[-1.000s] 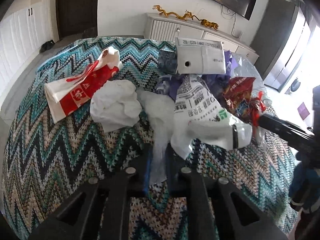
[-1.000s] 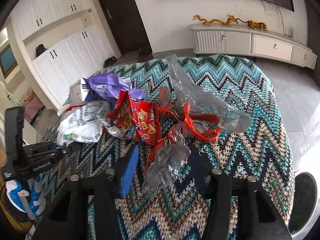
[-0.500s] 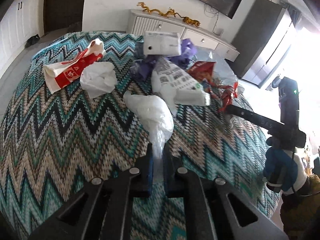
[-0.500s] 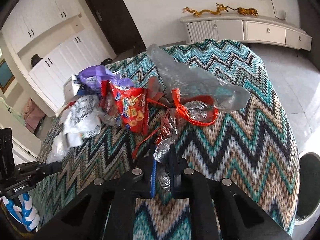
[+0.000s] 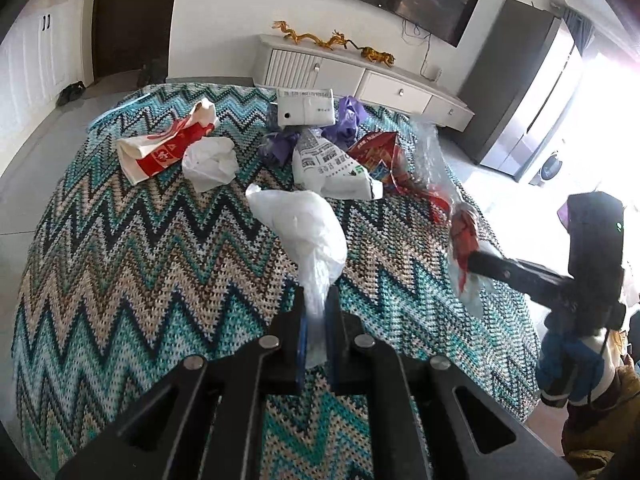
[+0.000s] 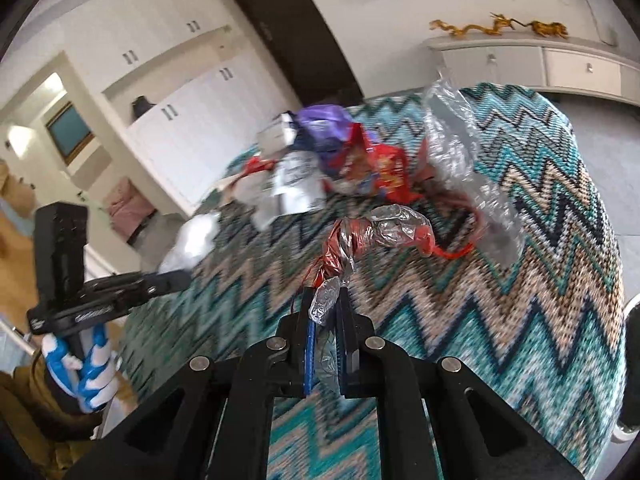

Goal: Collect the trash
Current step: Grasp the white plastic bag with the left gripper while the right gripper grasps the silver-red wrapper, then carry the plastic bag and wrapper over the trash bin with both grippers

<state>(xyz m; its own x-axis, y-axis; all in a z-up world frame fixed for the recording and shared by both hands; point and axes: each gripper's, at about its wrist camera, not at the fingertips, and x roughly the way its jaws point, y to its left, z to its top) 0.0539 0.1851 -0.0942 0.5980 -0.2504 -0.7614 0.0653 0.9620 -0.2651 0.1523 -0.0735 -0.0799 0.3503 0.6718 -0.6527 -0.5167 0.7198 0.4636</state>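
Note:
My left gripper (image 5: 315,300) is shut on the tail of a white plastic bag (image 5: 304,224), which stretches up over the zigzag table cover (image 5: 120,264). My right gripper (image 6: 325,300) is shut on a clear plastic bag with red handles (image 6: 376,236), lifted and twisted above the cover. In the left wrist view that right gripper (image 5: 472,258) comes in from the right with the clear and red bag (image 5: 464,236) at its tip. The right wrist view shows the left gripper (image 6: 176,278) at the left, holding the white bag (image 6: 192,240).
More trash lies at the far side of the table: a red and white paper bag (image 5: 164,148), crumpled white paper (image 5: 210,160), a printed white pouch (image 5: 332,164), a red snack wrapper (image 5: 380,156), purple wrappers (image 5: 348,120) and a white box (image 5: 306,108). Gloved hands (image 5: 572,364) hold the grippers.
Both grippers have pulled back toward the near table edge, dragging their bags away from the pile. The right gripper's jaws went from open around the clear bag to shut on it.

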